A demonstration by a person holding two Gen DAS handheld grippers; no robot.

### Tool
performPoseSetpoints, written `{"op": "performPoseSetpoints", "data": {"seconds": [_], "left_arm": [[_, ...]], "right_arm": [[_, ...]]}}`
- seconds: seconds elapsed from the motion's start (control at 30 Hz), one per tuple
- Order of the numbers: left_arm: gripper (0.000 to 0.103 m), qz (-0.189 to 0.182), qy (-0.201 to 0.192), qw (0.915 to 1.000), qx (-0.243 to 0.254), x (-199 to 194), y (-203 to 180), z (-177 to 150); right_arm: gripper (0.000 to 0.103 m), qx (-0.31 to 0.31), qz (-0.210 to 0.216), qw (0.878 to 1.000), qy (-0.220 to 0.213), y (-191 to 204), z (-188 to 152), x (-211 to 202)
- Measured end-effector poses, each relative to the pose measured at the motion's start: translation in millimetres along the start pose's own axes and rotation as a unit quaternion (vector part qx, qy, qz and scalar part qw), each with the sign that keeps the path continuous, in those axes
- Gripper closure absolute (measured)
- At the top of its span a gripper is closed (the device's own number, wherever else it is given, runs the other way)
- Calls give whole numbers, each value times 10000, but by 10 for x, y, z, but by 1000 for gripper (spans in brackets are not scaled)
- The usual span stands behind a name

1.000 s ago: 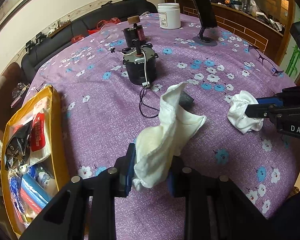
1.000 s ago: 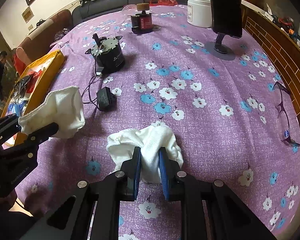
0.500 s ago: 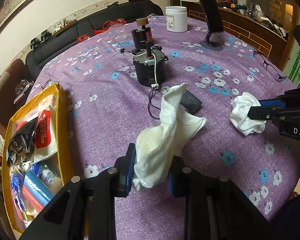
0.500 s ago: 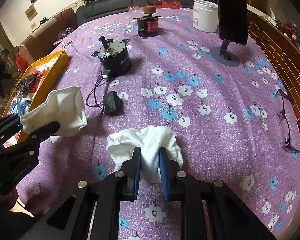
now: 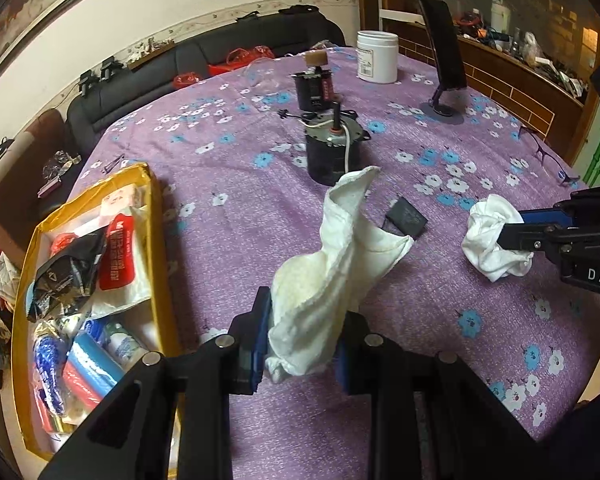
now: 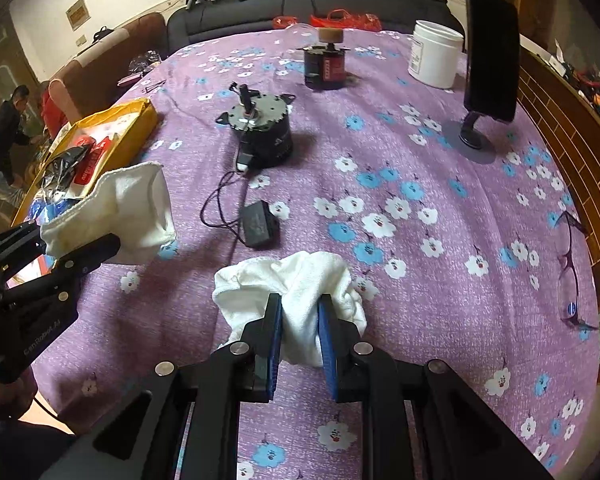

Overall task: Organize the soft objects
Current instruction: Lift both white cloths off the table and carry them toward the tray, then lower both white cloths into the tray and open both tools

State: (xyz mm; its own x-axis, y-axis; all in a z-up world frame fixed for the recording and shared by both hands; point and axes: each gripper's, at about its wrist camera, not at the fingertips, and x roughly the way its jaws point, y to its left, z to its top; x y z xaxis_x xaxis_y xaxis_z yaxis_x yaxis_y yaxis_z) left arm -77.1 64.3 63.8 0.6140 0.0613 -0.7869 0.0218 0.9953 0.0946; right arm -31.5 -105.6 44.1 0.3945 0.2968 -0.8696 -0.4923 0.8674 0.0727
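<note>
Two crumpled white cloths, clamped.

power adapter: partly behind towel | glasses: lens detail unclear

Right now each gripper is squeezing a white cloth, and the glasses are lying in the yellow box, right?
Not quite. The glasses lie on the purple tablecloth, far from the yellow box, as the right wrist view shows. The left gripper and right gripper each squeeze a white cloth.

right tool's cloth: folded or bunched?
Bunched. The white cloth is a crumpled wad with irregular creases, pinched in the right tool.
</note>
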Motion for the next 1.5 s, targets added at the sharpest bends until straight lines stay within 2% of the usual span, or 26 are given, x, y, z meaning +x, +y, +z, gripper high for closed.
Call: {"op": "performPoseSetpoints", "data": {"seconds": [0.83, 1.5], "left_arm": [[77, 261, -206, 9983, -487, -201, 541, -160], [77, 683, -128, 9913, -1119, -364, 1358, -524]], "right_arm": [[84, -459, 195, 9987, -136, 575, 281, -60], [83, -1070, 666, 9918, -195, 1522, 630, 72]]}}
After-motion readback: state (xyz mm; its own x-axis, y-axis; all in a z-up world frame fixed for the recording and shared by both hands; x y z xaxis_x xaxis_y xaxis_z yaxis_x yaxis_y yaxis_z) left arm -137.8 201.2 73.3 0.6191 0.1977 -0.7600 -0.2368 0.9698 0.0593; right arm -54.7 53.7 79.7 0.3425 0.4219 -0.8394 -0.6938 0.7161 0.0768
